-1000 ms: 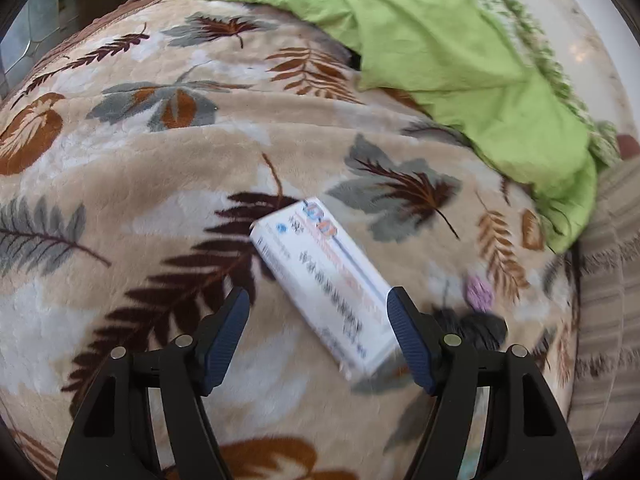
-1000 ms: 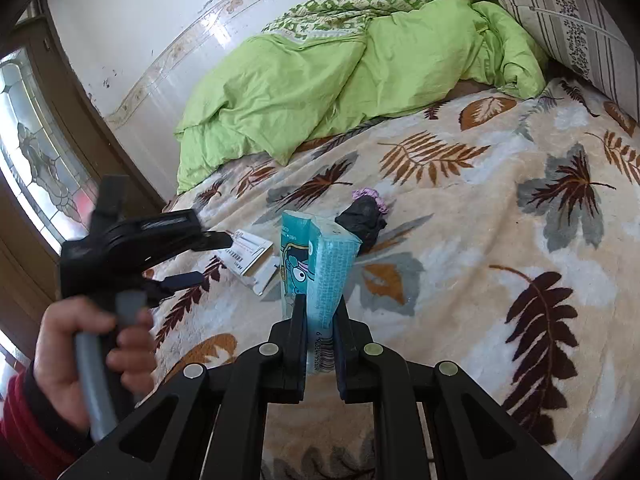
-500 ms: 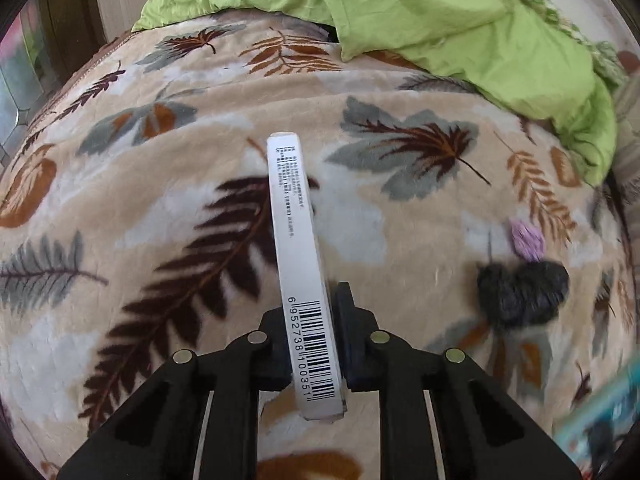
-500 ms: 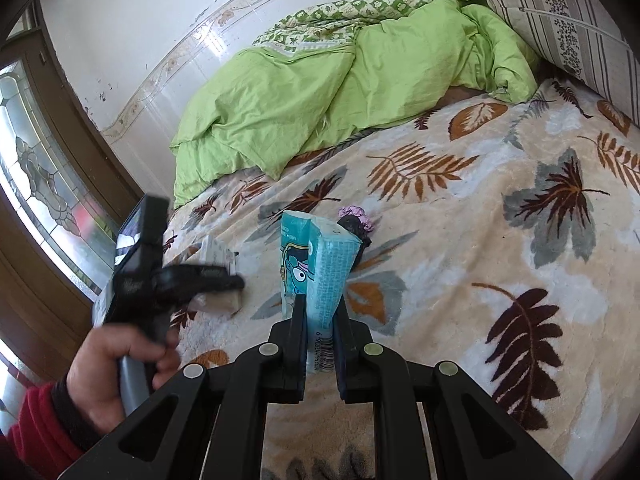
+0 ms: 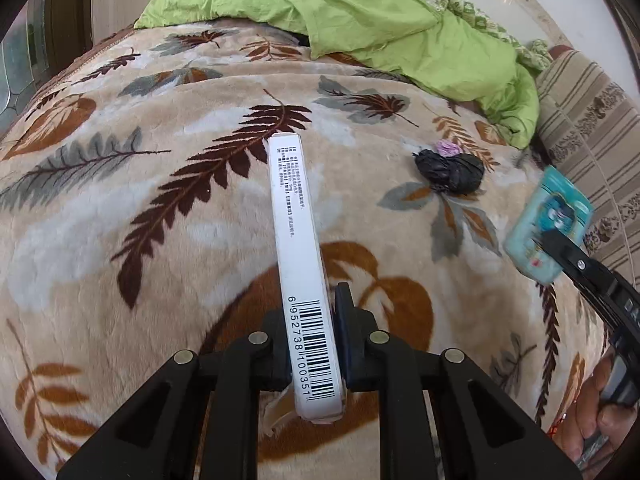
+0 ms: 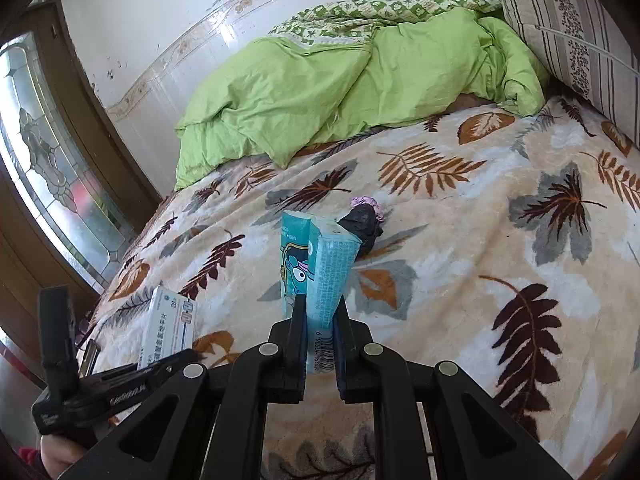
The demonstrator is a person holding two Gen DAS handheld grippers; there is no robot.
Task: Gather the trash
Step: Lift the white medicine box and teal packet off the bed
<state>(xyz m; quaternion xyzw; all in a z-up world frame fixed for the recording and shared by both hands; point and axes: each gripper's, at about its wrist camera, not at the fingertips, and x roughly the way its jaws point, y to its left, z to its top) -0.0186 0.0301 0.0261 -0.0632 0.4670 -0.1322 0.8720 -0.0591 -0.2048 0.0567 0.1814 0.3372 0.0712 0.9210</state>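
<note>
White barcoded carton point(image 5: 304, 280), long, narrow, edge-up.

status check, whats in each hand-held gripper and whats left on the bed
Left hand-held gripper shut on white box. Right hand-held gripper shut on teal packet. Black wad left on blanket, nothing blocking.

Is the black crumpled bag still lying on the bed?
Yes, the black crumpled bag lies on the leaf-patterned blanket, with neither gripper touching it.
</note>
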